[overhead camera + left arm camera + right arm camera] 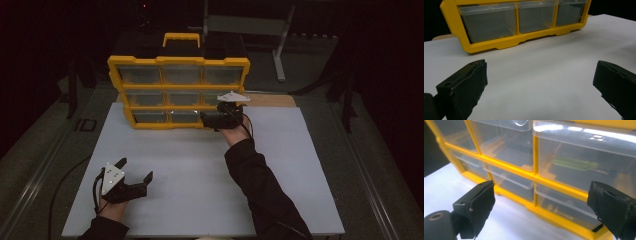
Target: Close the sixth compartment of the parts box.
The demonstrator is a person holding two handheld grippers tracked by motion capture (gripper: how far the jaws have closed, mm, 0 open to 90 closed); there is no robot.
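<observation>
Overhead, right gripper (212,120) sits at the organizer's (178,92) lower right drawers, jaws wide, empty; left gripper (135,170) well back, also wide. Left gripper view: organizer far ahead. Right gripper view: bottom drawer (564,207) straight ahead between jaws, long axis crosswise.

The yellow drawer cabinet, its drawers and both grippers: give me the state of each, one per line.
Yellow drawer cabinet: upright at the far side of the white board, handle on top.
Clear drawers: all pushed in.
Middle right drawer: shut, with a green thing inside.
Left gripper: jaws wide open, nothing between them, over the near left of the board.
Right gripper: jaws open, holding nothing, at the cabinet's lower right drawers.
</observation>
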